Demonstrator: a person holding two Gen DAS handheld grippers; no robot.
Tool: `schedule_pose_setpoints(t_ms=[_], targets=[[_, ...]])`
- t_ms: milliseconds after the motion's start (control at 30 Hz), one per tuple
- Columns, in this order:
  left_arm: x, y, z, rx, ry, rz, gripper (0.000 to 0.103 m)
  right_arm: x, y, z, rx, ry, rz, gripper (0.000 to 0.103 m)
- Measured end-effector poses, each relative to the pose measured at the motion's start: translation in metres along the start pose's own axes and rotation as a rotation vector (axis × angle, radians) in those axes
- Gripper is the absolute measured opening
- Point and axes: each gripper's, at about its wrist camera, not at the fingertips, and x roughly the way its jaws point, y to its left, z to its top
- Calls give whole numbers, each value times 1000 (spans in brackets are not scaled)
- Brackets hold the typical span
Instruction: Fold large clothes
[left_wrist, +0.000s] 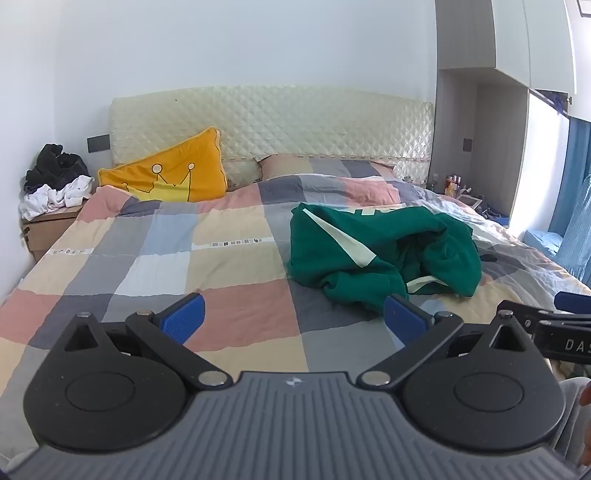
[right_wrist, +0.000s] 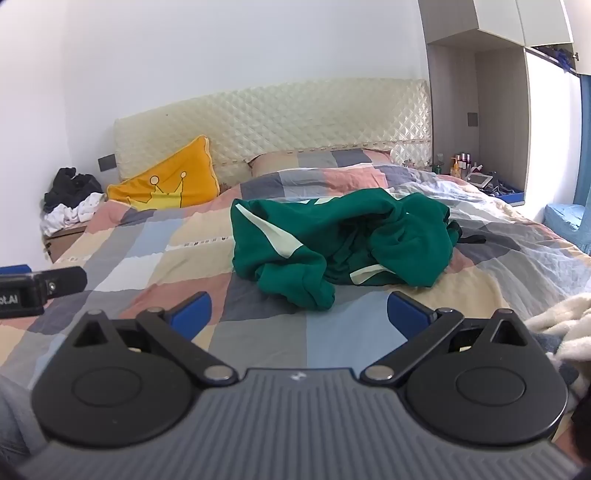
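Two claws hover wide open and empty, left claw (left_wrist: 293, 317) and right claw (right_wrist: 299, 314). Green sweatshirt (right_wrist: 332, 236) lies crumpled on the bed (right_wrist: 147, 266), twelve o'clock from the right claw. Pinching quilt along with it would likely spoil the fold.

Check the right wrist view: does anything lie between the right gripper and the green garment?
Nothing but bare checked quilt lies between the open right gripper and the crumpled green garment, as the right wrist view shows.

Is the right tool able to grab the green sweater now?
Probably yes. The right tool is open and empty, the green sweater lies crumpled just ahead on the bed, and nothing sits between them.
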Motion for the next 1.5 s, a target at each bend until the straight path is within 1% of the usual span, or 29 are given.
schedule_pose_setpoints(t_ms=[67, 100, 200, 233, 333, 400, 467, 533, 567, 767, 1500], targets=[[0, 0, 0, -2, 0, 2, 103, -2, 3, -1, 3, 1, 0, 103], [-1, 1, 0, -3, 1, 2, 103, -2, 0, -1, 27, 6, 10, 103], [0, 3, -1, -10, 1, 0, 103, 0, 0, -1, 20, 2, 7, 103], [1, 1, 1, 1, 12, 0, 103, 0, -1, 0, 15, 0, 7, 103], [3, 0, 1, -6, 9, -8, 103, -6, 1, -1, 10, -2, -7, 103], [5, 2, -1, -11, 1, -15, 103, -5, -3, -1, 12, -17, -14, 103], [-1, 9, 0, -10, -9, -24, 103, -8, -3, -2, 15, -25, -22, 103], [0, 11, 0, -10, -3, -24, 103, -4, -8, -4, 24, -15, -26, 103], [2, 11, 1, -12, 2, -25, 103, -9, -2, -3, 19, -13, -30, 103], [5, 10, -1, -17, 7, -32, 103, -3, -1, -4, 8, -4, -33, 103], [17, 14, -5, -17, 26, -29, 103, 4, 0, -4, 27, 11, -18, 103]])
